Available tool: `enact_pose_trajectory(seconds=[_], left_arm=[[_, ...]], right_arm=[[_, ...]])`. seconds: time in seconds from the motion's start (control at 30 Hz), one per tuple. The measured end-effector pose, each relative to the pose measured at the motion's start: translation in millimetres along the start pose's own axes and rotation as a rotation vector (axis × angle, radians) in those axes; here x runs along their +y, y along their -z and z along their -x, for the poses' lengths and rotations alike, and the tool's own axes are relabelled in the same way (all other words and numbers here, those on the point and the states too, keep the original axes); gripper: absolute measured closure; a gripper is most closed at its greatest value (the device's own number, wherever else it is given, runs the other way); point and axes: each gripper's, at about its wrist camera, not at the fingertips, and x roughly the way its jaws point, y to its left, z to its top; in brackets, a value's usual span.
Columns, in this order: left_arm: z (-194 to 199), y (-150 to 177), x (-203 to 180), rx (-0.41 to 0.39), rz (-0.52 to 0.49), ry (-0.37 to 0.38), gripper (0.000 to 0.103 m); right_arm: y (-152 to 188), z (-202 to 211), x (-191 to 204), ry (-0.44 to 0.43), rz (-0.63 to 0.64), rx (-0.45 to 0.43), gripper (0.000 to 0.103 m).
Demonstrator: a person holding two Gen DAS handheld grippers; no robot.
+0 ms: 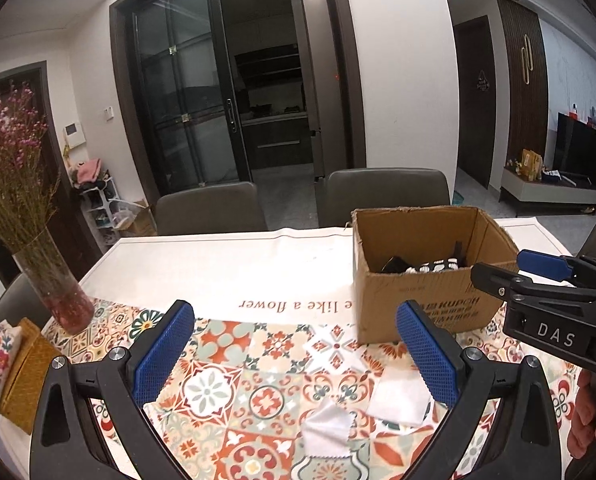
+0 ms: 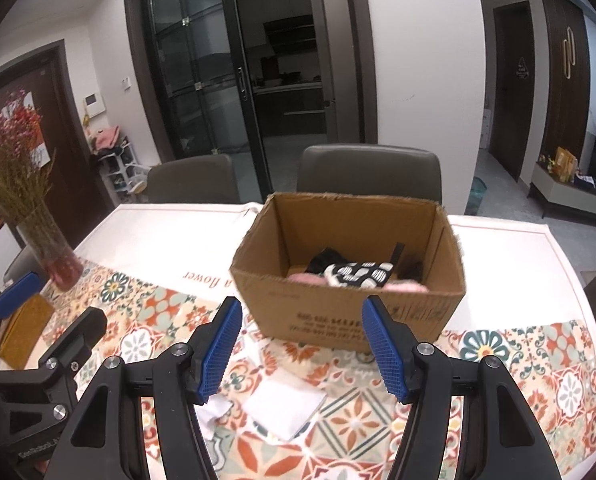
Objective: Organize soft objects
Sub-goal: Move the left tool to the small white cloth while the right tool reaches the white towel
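A brown cardboard box (image 2: 350, 312) stands on the patterned tablecloth, with black, black-and-white and pink soft items (image 2: 354, 274) inside. Two white cloths lie in front of it: a folded one (image 2: 283, 404) and a crumpled one (image 1: 326, 430). My right gripper (image 2: 302, 350) hovers open above the folded cloth, nothing between its blue pads. In the left wrist view the box (image 1: 414, 284) sits at right, the folded cloth (image 1: 398, 400) is near the right pad, and my left gripper (image 1: 295, 354) is open and holds nothing. The right gripper (image 1: 538, 276) shows at right.
A glass vase of dried pink flowers (image 1: 63, 292) stands at the table's left, with a yellow tissue box (image 1: 25, 384) in front of it. Two grey chairs (image 2: 370, 172) stand behind the table. The left gripper (image 2: 21, 292) shows at the lower left of the right wrist view.
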Motion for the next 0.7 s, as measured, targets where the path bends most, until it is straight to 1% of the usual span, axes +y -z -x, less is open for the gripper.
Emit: enact_pose_trajectory(seconds=[0.3, 0.7], left_arm=[[13.7, 23.9, 5.7, 0.019, -0.004, -0.019, 0.000], [10.1, 62.7, 8.9, 0.094, -0.014, -0.005, 0.001]], right_arm=[[20.8, -1.4, 11.7, -0.028, 0.005, 0.039, 0.040], [52.7, -15.9, 23.3, -0.043, 0.036, 0.111, 0.040]])
